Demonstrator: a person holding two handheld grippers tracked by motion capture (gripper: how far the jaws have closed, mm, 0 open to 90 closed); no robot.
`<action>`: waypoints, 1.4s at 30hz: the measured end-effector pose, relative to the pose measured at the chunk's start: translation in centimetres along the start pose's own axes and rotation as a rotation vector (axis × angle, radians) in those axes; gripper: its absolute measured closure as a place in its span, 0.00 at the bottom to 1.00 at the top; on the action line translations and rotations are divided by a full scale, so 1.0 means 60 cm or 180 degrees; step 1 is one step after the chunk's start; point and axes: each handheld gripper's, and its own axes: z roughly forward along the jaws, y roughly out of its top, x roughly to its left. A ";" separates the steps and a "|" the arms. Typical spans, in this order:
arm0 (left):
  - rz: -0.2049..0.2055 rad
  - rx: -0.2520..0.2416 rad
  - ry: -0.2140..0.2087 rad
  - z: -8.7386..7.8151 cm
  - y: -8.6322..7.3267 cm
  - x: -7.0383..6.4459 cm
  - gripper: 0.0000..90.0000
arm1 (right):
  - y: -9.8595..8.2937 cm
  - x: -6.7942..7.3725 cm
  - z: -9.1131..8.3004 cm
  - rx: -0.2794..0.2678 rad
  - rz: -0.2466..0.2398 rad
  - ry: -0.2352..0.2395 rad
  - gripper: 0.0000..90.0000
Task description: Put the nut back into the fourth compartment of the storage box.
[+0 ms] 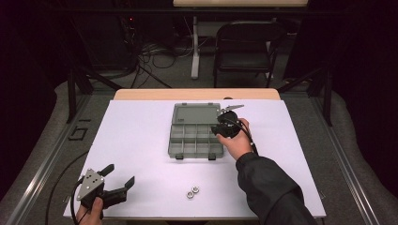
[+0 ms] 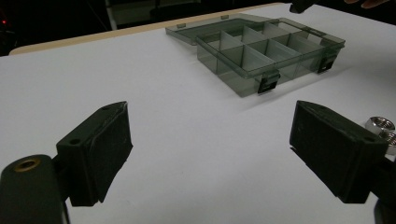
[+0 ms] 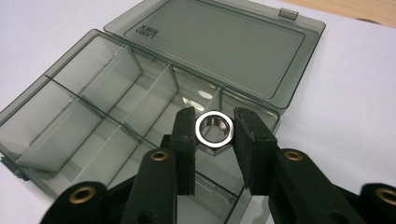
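A smoky transparent compartment box lies in the middle of the white table, its lid folded flat behind it. My right gripper hovers over the box's right end. In the right gripper view, the right gripper is shut on a shiny hex nut, held above a compartment next to the lid hinge. Two more nuts lie together near the table's front edge. My left gripper rests low at the front left, open with nothing between its fingers. In the left gripper view, the left gripper faces the box, and the loose nuts sit beside its right finger.
A white sheet covers the table, with a strip of wood showing at the far edge. Behind the table stand a dark folding chair and cables on the floor. The box's compartments look empty.
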 end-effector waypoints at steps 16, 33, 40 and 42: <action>-0.0027 -0.0001 -0.0010 -0.001 -0.001 0.000 0.14 | -0.003 -0.009 0.040 -0.0010 0.0132 -0.0089 0.78; -0.0037 -0.0013 -0.0011 0.000 -0.001 0.000 0.14 | 0.003 -0.020 0.021 -0.0388 0.0245 -0.0042 0.53; -0.0028 -0.0007 -0.0005 0.000 -0.001 0.001 0.14 | 0.004 -0.022 -0.001 -0.0425 0.0166 -0.0139 0.53; -0.0027 0.0009 -0.0001 -0.001 0.000 0.001 0.14 | 0.005 -0.021 -0.007 -0.0403 0.0106 -0.0177 0.53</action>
